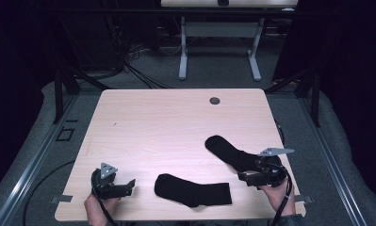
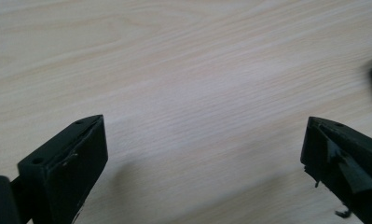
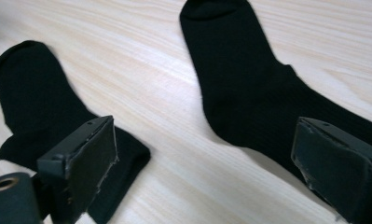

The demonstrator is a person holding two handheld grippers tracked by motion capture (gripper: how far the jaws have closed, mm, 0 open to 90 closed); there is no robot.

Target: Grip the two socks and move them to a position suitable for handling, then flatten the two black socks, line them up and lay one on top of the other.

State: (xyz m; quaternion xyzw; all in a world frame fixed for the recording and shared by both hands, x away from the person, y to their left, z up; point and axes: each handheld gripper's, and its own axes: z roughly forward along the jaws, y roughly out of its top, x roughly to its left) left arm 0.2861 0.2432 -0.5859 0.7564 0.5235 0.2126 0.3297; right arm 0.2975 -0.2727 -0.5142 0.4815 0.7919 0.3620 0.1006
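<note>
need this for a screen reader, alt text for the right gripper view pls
Two black socks lie apart on a light wood table, one at the left and one at the right. The right gripper has its black jaws wide open above them, gripping nothing.

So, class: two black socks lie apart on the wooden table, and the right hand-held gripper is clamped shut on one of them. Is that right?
Not quite. The right hand-held gripper isn't clamped on anything. In the right gripper view its jaws stand wide open above the table, with nothing pinched between them. The rest holds: two black socks, one near the middle and one to the right, lie apart.
</note>
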